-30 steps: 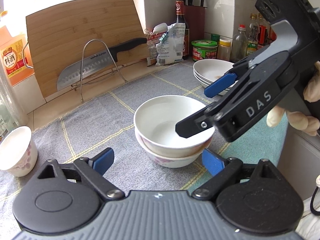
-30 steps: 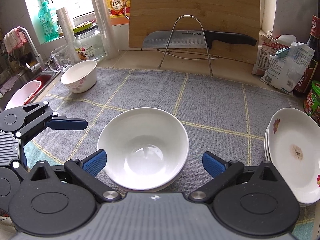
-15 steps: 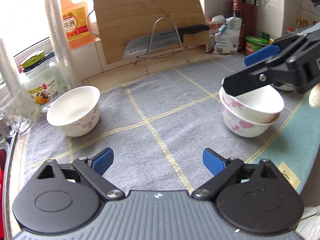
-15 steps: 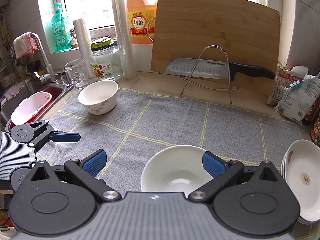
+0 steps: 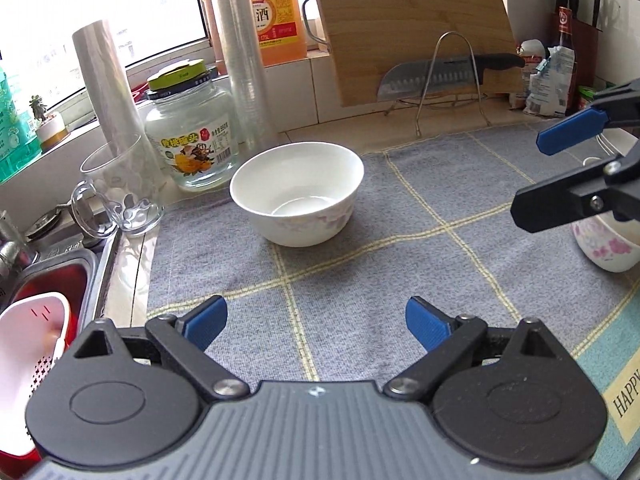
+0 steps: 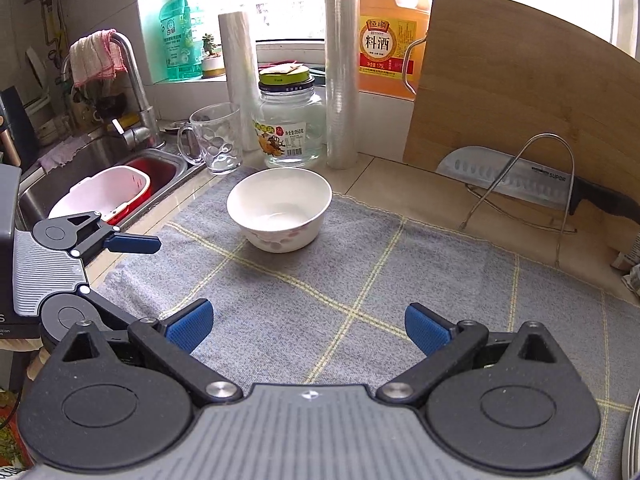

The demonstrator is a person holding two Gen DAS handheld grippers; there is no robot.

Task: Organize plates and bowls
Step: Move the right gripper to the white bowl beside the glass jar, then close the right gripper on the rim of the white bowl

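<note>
A lone white bowl with pink flowers (image 5: 298, 192) (image 6: 280, 208) stands on the grey checked cloth (image 5: 360, 264), near the sink side. My left gripper (image 5: 316, 324) hovers open and empty in front of it, well short of its rim. My right gripper (image 6: 306, 326) is also open and empty, facing the same bowl from farther right. In the left wrist view my right gripper (image 5: 528, 176) reaches in from the right edge, above two stacked flowered bowls (image 5: 604, 244). One blue finger (image 6: 132, 243) of the left gripper shows at the left of the right wrist view.
Behind the bowl stand a glass mug (image 6: 212, 140), a glass jar (image 6: 290, 124), plastic rolls (image 6: 340, 64) and an orange jug (image 6: 386, 32). A cutting board (image 6: 500, 92) and a knife on a wire rack (image 6: 516, 180) are at the back right. The sink (image 6: 100, 184) lies left.
Both grippers have swung left, away from the stacked bowls and towards the lone bowl by the sink. The stacked bowls have left the right wrist view. Both stay open.
</note>
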